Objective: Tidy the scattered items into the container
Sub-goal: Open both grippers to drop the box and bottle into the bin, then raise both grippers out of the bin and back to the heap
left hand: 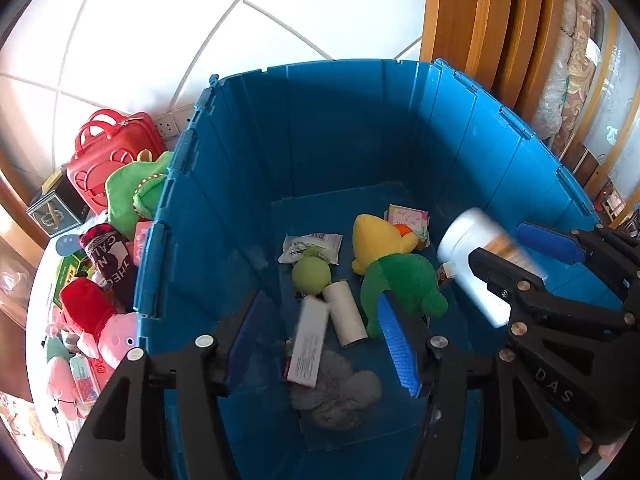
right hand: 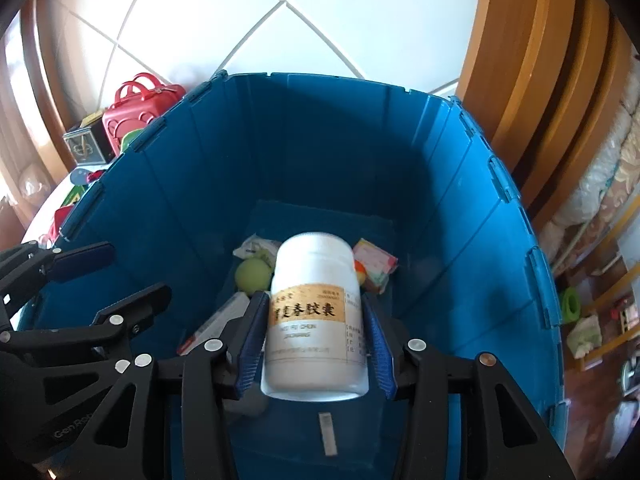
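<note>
Blue ribbed pads of the right hand-held gripper press on both sides of a white pill bottle with a tan label, holding it tilted over the open blue plastic crate. Seen from the left wrist camera, this bottle hangs blurred above the crate's right side, inside the rim.

Beside it, the left hand-held gripper stands with its jaws apart and nothing between the pads. A white carton with small print appears blurred in the gap between the fingers, over the crate floor; whether it lies there or is in the air cannot be told.

On the crate floor lie a grey fluffy cloth, a white cardboard tube, a green ball, a flat white packet, a yellow-and-green plush toy and a small pink packet near the far wall.

Outside the crate's left wall, more things are scattered on a white surface: a red toy case, a green plush, a dark cup sleeve with white lettering, a red and pink plush and a dark box. White floor tiles show beyond.
</note>
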### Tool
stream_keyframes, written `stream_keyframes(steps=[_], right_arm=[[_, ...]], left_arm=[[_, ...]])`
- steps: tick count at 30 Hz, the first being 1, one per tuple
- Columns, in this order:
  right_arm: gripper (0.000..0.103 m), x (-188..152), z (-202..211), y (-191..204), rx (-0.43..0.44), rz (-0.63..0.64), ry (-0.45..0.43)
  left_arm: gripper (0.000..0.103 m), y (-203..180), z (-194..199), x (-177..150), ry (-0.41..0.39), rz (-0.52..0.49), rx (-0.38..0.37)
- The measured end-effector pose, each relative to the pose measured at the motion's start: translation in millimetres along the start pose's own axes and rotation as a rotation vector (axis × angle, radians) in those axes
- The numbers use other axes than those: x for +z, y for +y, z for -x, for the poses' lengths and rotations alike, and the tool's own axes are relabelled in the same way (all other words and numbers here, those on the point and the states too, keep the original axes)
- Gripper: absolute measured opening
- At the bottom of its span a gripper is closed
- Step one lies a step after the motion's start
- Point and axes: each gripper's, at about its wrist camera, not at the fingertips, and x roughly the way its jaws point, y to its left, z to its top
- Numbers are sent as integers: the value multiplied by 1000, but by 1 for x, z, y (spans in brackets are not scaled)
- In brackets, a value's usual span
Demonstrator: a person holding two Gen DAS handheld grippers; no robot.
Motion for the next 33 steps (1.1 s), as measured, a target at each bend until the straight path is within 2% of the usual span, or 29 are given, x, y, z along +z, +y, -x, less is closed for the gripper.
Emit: stream_keyframes(steps=[2,4,10,12,15,22,27,33], right_arm=[[50,-1,3,-1,-2,-3,0],[61,-4,8,-1,-6,-7,-7],[83,-20,31,-2,-46,-8,-48],[87,-29,40,-2,-60,-9,-64],[103,-43,54,-3,-81,-21,-85],[103,-74,72,-10,-108,-70,-103],[103,-92,84,-10,-111,-89,-127],[103,-103,87,-12,-94,-112,-135]], left_arm=[[58,1,4,-1,-6,4,-4],[58,2,9,-3,-16,5,-4],[58,1,25,-13,-45,0,-15],[58,-1,33,-18,-63,-6,-14],[58,-3,44,-27,-91,-13,-16],[59,-1,61,-47,-135,17,-36],[59,-5,70,-62,-179,23,3],[59,-3,83,-77,-219,52,3]])
